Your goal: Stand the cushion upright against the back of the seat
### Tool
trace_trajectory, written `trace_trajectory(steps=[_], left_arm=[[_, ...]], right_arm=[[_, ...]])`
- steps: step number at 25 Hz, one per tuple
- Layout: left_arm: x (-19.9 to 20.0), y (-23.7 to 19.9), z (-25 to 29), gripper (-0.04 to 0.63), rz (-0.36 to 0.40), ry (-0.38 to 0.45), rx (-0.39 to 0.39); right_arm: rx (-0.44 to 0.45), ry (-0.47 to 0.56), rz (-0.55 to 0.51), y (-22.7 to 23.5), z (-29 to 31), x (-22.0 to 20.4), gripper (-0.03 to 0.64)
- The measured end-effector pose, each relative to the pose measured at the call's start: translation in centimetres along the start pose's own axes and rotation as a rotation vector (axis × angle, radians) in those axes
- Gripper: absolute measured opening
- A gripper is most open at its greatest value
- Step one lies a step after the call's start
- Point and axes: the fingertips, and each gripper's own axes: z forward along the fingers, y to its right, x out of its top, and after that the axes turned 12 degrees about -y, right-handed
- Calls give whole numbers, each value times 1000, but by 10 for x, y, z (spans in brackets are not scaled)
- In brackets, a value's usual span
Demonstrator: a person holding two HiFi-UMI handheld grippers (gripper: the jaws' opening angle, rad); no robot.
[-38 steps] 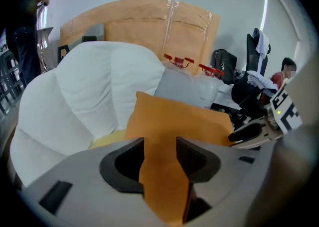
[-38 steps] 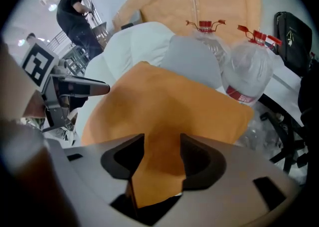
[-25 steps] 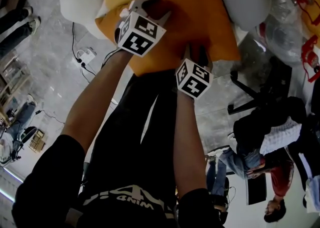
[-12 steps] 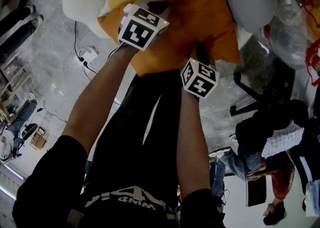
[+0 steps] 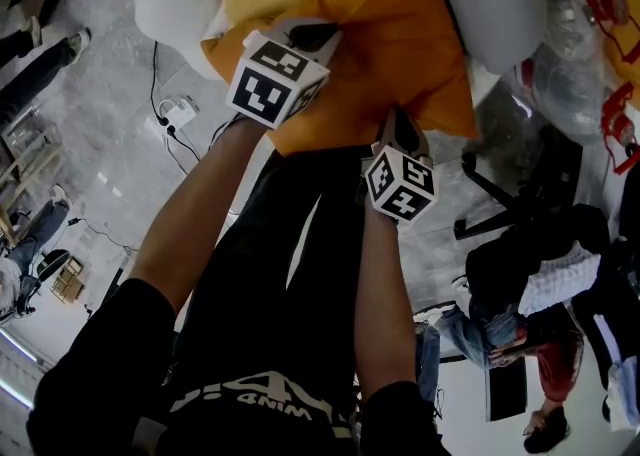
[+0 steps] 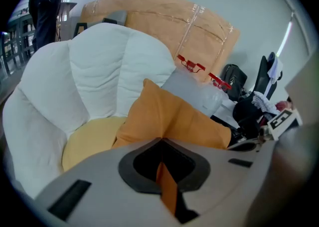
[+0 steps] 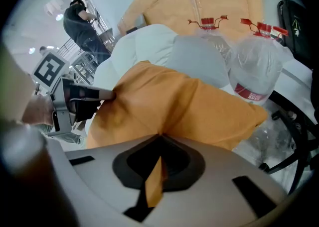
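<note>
Two hand-held grippers are clamped on one orange cushion (image 5: 400, 54). A fold of its cloth is pinched between the pressed-together jaws of the left gripper (image 6: 162, 146), and a narrow orange strip is seen running back through the slot between them. A like fold is nipped by the right gripper (image 7: 159, 139), whose jaws are likewise squeezed on the fabric. Both pairs of jaws have just been closing, with the cloth between them. The cushion is gripped along its near edge and is spread ahead of both sets of jaws, its far corner raised. To the left of the left gripper and lower, a yellow seat pad (image 6: 92, 139) is seen lying in a white scalloped armchair (image 6: 94, 71), whose back rises ahead of that gripper and beyond the cushion; whether cushion and back touch cannot be told. Just past the cushion, ahead of the right gripper, a pale grey pillow (image 7: 194, 56) is seen, and to the right of it stand two large clear water bottles (image 7: 254, 66) with red handles. The cushion's left edge is bitten by the left gripper to the left of the right jaws
</note>
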Motion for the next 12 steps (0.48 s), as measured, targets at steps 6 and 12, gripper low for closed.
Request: trace_trajectory(steps=[6, 12], left_arm=[[-11, 8, -39, 11, -61, 38, -14], [-4, -1, -100, 11, -140, 125, -3]], right_arm=[[18, -5, -58, -18, -28, -6, 26], [45, 48, -195, -54, -68, 25, 25]])
